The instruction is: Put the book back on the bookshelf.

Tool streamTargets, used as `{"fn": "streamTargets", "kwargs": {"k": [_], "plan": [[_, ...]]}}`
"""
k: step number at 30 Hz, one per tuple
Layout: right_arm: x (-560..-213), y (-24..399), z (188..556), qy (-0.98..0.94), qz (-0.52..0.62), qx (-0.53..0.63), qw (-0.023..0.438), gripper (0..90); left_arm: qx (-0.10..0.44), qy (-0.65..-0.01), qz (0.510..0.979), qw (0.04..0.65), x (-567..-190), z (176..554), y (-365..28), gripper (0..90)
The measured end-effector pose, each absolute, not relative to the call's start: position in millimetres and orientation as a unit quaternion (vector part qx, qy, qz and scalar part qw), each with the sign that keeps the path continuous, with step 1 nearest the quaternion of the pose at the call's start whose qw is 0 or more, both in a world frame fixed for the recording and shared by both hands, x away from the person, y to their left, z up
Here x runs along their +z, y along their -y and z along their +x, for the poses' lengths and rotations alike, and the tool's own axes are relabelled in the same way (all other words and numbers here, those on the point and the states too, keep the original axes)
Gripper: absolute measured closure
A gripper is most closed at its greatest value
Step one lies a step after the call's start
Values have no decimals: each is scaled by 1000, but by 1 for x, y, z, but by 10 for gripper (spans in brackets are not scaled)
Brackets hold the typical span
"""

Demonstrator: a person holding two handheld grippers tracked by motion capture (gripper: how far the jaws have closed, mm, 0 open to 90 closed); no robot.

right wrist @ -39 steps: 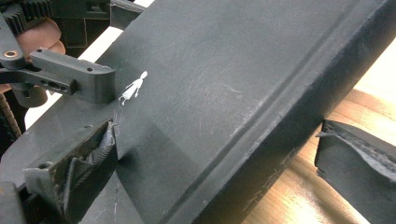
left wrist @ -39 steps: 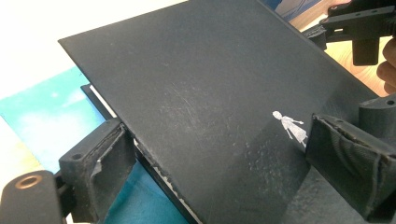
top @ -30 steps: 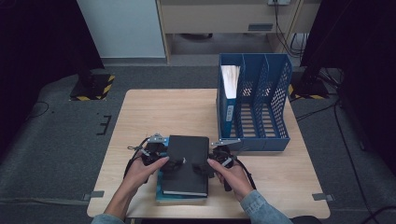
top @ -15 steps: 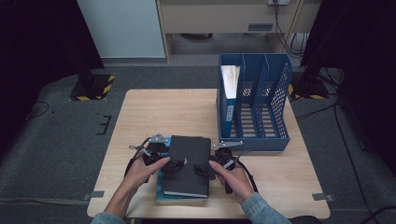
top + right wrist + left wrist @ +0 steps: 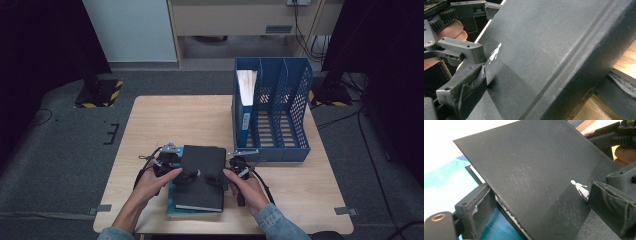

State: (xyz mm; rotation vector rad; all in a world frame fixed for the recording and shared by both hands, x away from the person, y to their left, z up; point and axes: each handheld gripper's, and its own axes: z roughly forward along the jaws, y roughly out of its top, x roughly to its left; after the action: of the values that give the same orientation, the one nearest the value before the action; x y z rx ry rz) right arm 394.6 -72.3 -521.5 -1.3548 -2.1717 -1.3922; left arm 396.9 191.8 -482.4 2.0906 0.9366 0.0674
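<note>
A black hardback book [image 5: 200,177] lies on a teal book [image 5: 171,202] near the table's front edge. My left gripper [image 5: 185,178] grips its left edge and my right gripper [image 5: 217,178] grips its right edge, a hand behind each. In the left gripper view my left gripper [image 5: 544,205] is shut across the black book [image 5: 531,170], one pad under the page edge and one on the cover, with the teal book [image 5: 444,182] beneath. In the right gripper view my right gripper [image 5: 549,87] clamps the black book [image 5: 549,37] at its spine side.
A blue slotted file holder [image 5: 272,152] stands at the right of the wooden table [image 5: 175,120], just beyond my right hand. A blue folder with white pages [image 5: 245,95] stands in its leftmost slot. Bare wood shows beyond the books.
</note>
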Motion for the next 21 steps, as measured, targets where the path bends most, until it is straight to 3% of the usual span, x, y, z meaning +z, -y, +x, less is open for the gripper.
{"fn": "streamTargets", "kwargs": {"k": [8, 21], "plan": [[-497, 70, 392, 761, -444, -468, 72, 57, 43, -383, 817, 428, -467, 393, -199, 136], [-452, 56, 399, 793, -405, -455, 13, 149, 61, -397, 794, 457, -438, 391, -230, 447]]}}
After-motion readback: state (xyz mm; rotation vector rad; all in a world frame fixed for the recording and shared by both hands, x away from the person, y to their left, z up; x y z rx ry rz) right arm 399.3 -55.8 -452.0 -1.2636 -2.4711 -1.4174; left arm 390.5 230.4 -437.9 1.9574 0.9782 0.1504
